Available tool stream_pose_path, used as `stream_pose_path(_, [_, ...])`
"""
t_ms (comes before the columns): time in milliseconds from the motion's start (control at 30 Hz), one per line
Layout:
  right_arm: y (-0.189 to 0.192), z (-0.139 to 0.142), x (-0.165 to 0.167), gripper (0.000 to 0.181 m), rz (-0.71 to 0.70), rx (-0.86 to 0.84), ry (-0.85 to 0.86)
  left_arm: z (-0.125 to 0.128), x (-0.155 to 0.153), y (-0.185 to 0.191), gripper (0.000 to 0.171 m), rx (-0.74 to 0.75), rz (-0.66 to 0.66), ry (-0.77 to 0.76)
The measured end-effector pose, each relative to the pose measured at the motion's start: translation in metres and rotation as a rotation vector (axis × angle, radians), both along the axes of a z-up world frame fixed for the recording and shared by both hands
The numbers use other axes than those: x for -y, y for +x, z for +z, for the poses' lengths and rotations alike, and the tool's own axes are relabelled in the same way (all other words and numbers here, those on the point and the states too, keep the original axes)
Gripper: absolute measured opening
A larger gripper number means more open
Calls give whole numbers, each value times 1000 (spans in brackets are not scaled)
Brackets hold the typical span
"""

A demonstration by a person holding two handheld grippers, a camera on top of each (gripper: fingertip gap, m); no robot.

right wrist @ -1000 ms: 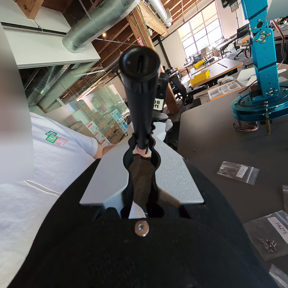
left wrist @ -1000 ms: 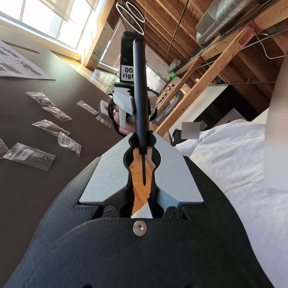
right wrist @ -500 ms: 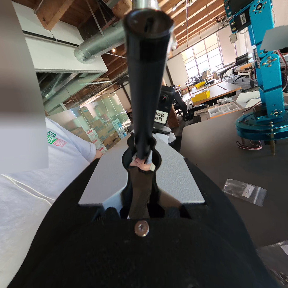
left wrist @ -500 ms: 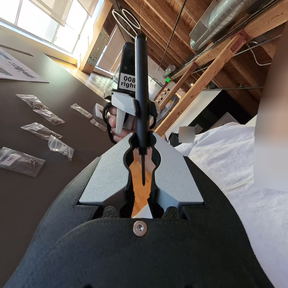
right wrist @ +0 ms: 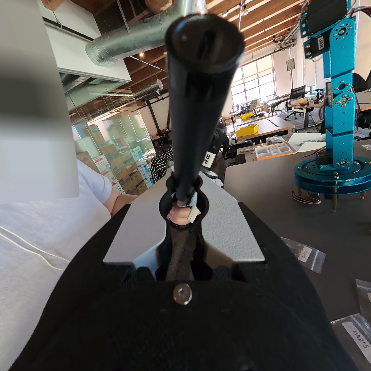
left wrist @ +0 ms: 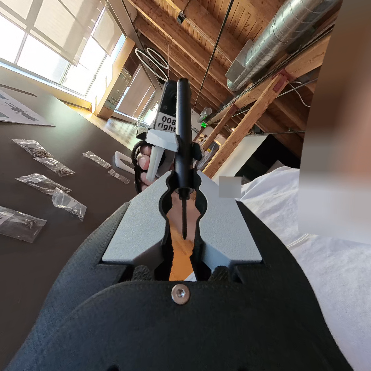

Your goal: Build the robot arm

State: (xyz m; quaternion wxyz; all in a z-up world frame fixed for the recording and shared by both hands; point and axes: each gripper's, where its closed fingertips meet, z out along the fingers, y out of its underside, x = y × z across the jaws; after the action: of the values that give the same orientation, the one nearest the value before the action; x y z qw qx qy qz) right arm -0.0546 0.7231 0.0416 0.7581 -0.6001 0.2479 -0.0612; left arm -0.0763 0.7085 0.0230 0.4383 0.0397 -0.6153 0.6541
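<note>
A black screwdriver [left wrist: 182,130] stands between the two grippers, its thin bit [left wrist: 184,216] pointing back toward the left wrist camera. My left gripper [left wrist: 183,178] is shut on the lower end of its handle. My right gripper [right wrist: 183,184] is shut around the same handle [right wrist: 194,110], whose butt end looms toward that camera. The right gripper also shows in the left wrist view [left wrist: 162,138], just behind the handle, held by a hand. The left gripper's white fingertips [right wrist: 192,210] show just beyond the right one's.
Several clear bags of small parts [left wrist: 68,206] lie on the dark table [left wrist: 60,261], more at right [right wrist: 309,259]. A blue robot arm [right wrist: 339,140] stands on the table. A printed sheet [left wrist: 18,112] and a white foam piece [left wrist: 124,162] lie farther off. The person's white shirt [left wrist: 301,261] is close by. Both grippers' tips are close together, under 4 cm apart.
The handle has tipped toward the right wrist camera and now looms larger there. In the left wrist view the right gripper has come closer. Both grips hold.
</note>
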Motion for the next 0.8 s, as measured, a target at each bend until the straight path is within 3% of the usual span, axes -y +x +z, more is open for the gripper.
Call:
stream_pose_path(467, [1,-2,-4,16,-15,25,-92,3,-4,3,16,30,44,-8])
stream_pose_path(700, [-12,-14,-14,16,85,31,-239,-12,-10,-12,16,185,-79,93])
stream_pose_path(800, [-13,-19,-15,16,108,35,-339,-21,-5,-16,17,347,-76,145])
